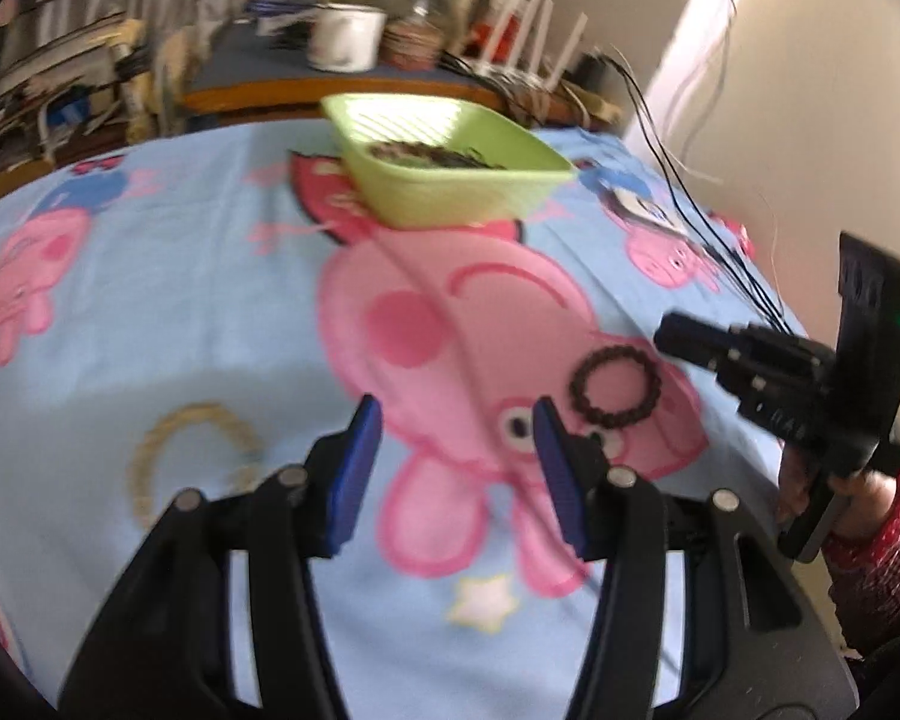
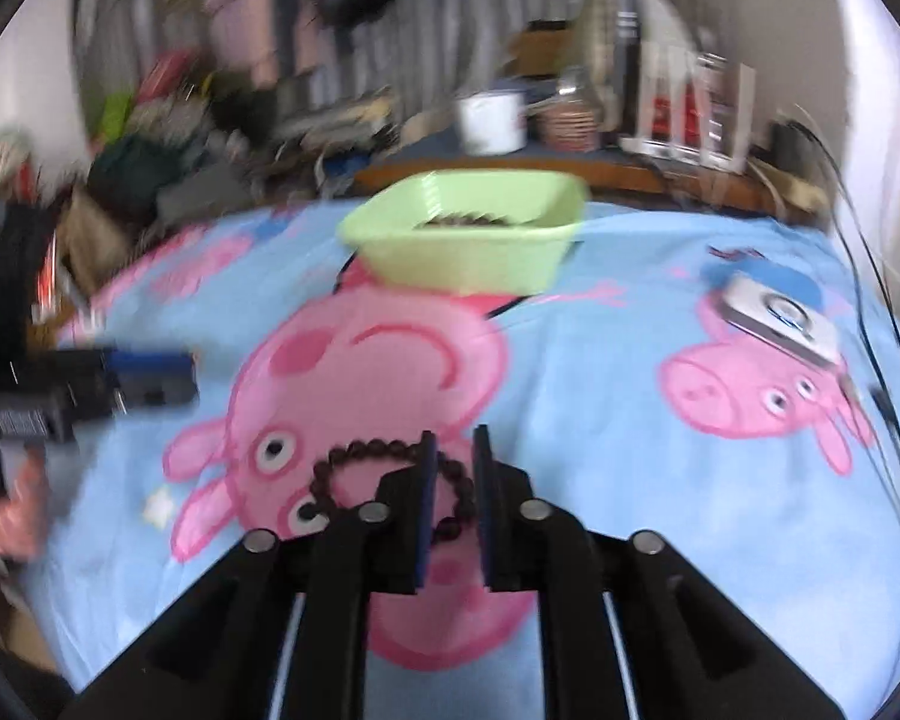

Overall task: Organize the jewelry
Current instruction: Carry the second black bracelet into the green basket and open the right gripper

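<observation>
A dark beaded bracelet (image 2: 390, 483) lies flat as a closed ring on the blue cartoon-pig cloth (image 1: 150, 300) that covers the tabletop, on the face of the large pink pig print (image 2: 360, 396) near the front edge; in the left wrist view the same bracelet (image 1: 615, 385) reads as nearly round, slightly wider across than deep, so it has no marked long axis and points no particular way. The right claw (image 2: 455, 438) hangs over the bracelet's right-hand arc with its blue-padded fingers (image 2: 426, 480) drawn close, a narrow gap between them; the beads pass behind the left finger, and whether any bead is pinched cannot be told. The left claw (image 1: 453, 420) is spread wide above the cloth, holding nothing, with the bracelet just beyond its right fingertip. Toward the far edge of the tabletop sits a light green tray (image 2: 468, 264), tilted a little, with dark beaded pieces (image 1: 432, 155) lying inside it. A small white and grey device (image 2: 780, 318) rests on the cloth near the right edge, beside trailing black cables (image 1: 690, 198). A white mug (image 1: 345, 36) stands among blurred clutter behind.
</observation>
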### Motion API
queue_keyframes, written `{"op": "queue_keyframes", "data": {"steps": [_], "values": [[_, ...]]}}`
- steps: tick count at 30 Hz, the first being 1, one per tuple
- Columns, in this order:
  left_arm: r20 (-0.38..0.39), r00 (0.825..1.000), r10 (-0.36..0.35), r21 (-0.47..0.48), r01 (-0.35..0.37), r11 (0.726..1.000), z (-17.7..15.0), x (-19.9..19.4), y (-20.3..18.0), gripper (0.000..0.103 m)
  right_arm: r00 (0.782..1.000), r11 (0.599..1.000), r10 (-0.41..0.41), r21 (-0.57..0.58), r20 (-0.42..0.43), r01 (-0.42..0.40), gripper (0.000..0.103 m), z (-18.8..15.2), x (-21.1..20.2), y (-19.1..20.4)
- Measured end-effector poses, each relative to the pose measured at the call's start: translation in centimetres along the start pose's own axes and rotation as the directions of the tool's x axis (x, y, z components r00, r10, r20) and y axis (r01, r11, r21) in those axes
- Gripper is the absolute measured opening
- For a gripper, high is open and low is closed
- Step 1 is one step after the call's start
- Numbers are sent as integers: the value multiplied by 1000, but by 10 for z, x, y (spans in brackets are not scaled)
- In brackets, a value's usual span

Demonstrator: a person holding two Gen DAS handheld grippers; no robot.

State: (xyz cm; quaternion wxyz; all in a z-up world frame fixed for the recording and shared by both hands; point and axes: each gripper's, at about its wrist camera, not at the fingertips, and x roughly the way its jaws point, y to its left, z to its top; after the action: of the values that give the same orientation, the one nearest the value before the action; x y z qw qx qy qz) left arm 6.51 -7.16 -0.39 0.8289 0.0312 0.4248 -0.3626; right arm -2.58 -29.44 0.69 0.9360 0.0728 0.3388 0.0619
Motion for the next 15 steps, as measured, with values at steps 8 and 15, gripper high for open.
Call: {"op": "queue_keyframes", "data": {"steps": [8, 15], "values": [[-45, 998, -47, 55, 50, 997, 11, 23, -37, 50, 999, 999, 33, 43, -24, -32, 4, -6, -5, -20], [-96, 995, -5, 140, 19, 990, 12, 48, -61, 36, 995, 997, 75, -22, -60, -77, 3, -7, 2, -3]]}}
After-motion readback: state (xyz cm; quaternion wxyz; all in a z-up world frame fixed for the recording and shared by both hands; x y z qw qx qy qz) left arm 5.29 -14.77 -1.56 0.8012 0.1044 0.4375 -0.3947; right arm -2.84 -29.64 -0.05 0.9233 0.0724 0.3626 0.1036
